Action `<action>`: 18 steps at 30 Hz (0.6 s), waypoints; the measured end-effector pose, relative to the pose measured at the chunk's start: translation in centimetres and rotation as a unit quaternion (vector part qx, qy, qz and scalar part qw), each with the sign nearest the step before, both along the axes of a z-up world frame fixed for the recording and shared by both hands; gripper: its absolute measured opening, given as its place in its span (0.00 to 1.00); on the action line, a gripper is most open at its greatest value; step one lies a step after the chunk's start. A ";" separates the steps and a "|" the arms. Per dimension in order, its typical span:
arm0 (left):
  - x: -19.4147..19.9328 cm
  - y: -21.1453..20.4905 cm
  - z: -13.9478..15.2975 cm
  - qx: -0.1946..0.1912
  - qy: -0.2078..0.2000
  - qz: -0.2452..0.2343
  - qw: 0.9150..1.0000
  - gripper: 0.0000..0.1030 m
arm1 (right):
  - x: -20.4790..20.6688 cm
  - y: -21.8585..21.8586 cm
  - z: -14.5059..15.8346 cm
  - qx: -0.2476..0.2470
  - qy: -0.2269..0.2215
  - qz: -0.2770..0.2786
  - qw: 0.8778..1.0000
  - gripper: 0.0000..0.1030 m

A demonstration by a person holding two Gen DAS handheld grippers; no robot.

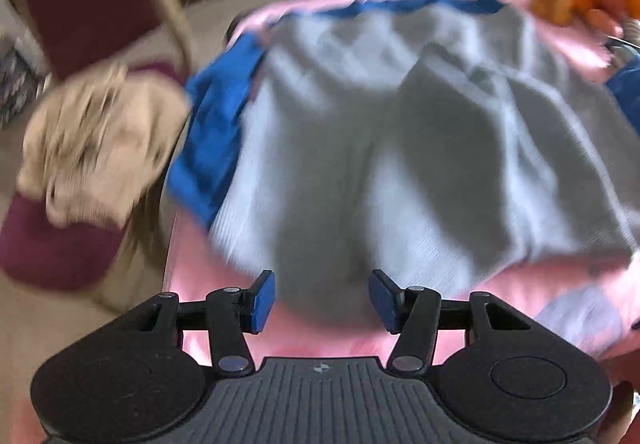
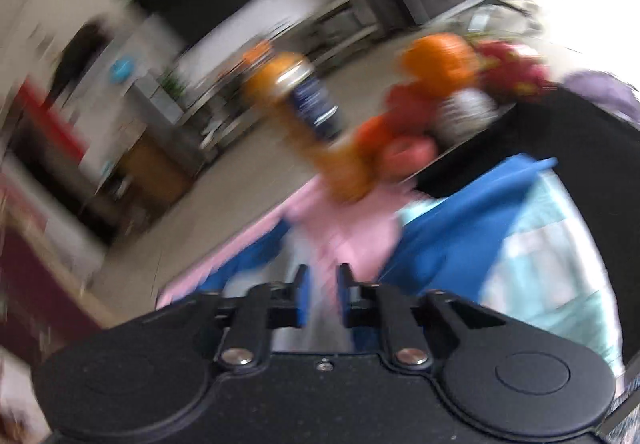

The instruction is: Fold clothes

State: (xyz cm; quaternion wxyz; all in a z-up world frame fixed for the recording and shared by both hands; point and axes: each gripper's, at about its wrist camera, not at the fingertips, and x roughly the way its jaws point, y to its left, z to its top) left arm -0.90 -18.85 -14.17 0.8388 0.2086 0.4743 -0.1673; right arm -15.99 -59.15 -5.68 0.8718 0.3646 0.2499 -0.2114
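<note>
Reaching for the grey garment (image 1: 400, 131), left gripper (image 1: 322, 300) spread and empty; right gripper (image 2: 320, 296) narrowed, grip unclear; pinch the near hem squarely.

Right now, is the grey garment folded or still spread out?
Mostly spread out: the grey garment lies wide and wrinkled across the pink cloth, with no neat fold showing. The left gripper is open, empty.
</note>
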 end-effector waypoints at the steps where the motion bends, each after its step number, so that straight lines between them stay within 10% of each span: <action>1: 0.2 1.0 -0.4 -0.004 0.009 0.014 1.000 0.53 | 0.7 1.7 0.0 -0.007 0.006 0.023 1.000 0.11; 18: 14.9 12.0 9.9 -0.149 -0.091 0.234 0.956 0.45 | 14.1 22.1 6.1 -0.114 0.006 0.248 0.962 0.26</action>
